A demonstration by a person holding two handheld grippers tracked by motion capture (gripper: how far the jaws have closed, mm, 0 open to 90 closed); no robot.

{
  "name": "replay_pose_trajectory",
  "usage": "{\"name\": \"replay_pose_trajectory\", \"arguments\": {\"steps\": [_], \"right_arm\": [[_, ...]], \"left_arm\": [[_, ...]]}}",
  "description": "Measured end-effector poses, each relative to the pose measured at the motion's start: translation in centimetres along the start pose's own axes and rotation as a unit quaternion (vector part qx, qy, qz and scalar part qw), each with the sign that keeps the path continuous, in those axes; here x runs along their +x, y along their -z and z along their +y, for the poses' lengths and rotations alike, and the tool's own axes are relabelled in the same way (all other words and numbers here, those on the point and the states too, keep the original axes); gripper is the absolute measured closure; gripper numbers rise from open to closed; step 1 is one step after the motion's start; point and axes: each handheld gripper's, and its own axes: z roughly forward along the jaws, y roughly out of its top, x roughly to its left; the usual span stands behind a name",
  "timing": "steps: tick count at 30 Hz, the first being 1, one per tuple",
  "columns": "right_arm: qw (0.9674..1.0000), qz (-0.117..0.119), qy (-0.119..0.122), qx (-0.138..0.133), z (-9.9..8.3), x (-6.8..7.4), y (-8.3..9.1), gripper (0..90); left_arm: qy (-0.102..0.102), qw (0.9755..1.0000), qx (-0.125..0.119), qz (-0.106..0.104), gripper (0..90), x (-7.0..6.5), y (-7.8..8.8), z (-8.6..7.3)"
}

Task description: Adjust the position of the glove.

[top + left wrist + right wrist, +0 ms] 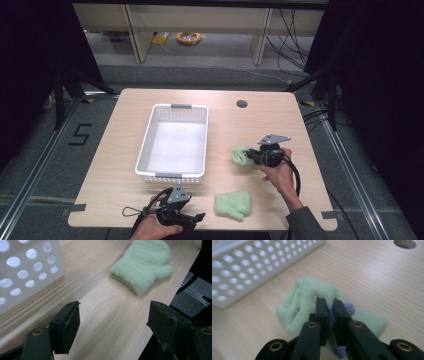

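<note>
Fleecy green mitten, bunched near the table's right edge, is pinched in the right gripper, whose jaws are pressed together on a fold. It looks light, soft and floppy, so a grab through the thick middle suits it. Its twin mitten lies flat by the front edge, ahead of the spread, empty left gripper. The white perforated basket sits mid-table.

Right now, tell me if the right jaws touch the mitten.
Touching: in the right gripper view the right gripper has its jaws pinched shut on the mitten.
</note>
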Motion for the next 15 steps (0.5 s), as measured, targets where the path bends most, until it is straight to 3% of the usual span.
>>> {"name": "replay_pose_trajectory", "arguments": {"steps": [1, 4, 5, 7, 8, 9, 10, 12, 15], "right_arm": [[1.0000, 0.006, -0.003, -0.006, 0.1, 0.4, 0.5, 85.1], [0.9996, 0.016, 0.013, -0.020, 0.5, 1.2, 1.7, 85.0], [0.9995, 0.025, 0.007, -0.018, 0.5, 1.7, 2.2, 85.0], [0.9986, 0.040, 0.023, -0.024, 0.5, 2.4, 2.9, 85.0], [0.9980, 0.058, 0.016, -0.023, 0.3, 3.2, 3.4, 85.0], [0.9974, 0.064, 0.020, -0.026, 0.2, 3.7, 3.7, 85.0], [0.9968, 0.068, 0.032, -0.027, 0.1, 4.0, 3.9, 84.9], [0.9955, 0.081, 0.042, -0.026, -0.3, 5.2, 4.7, 84.9], [0.9929, 0.100, 0.059, -0.024, -0.8, 6.4, 5.2, 84.9]], "left_arm": [[-0.009, 1.0000, 0.002, 0.001, 25.2, 0.1, 0.0, 0.0], [-0.009, 1.0000, 0.002, 0.003, 25.3, 0.1, 0.0, 0.0], [-0.009, 1.0000, 0.001, 0.004, 25.2, 0.1, 0.0, 0.0], [-0.006, 1.0000, -0.001, -0.001, 25.2, 0.1, 0.1, 0.1], [-0.010, 0.9999, 0.003, 0.004, 25.2, 0.3, 0.2, 0.1], [0.005, 1.0000, -0.002, 0.001, 25.2, 0.1, 0.2, 0.0], [-0.004, 1.0000, -0.003, 0.002, 25.2, 0.3, 0.2, 0.1], [0.007, 0.9999, -0.007, 0.005, 25.2, 0.3, 0.2, 0.1], [0.004, 1.0000, -0.001, 0.006, 25.3, 0.3, 0.2, 0.0]]}}
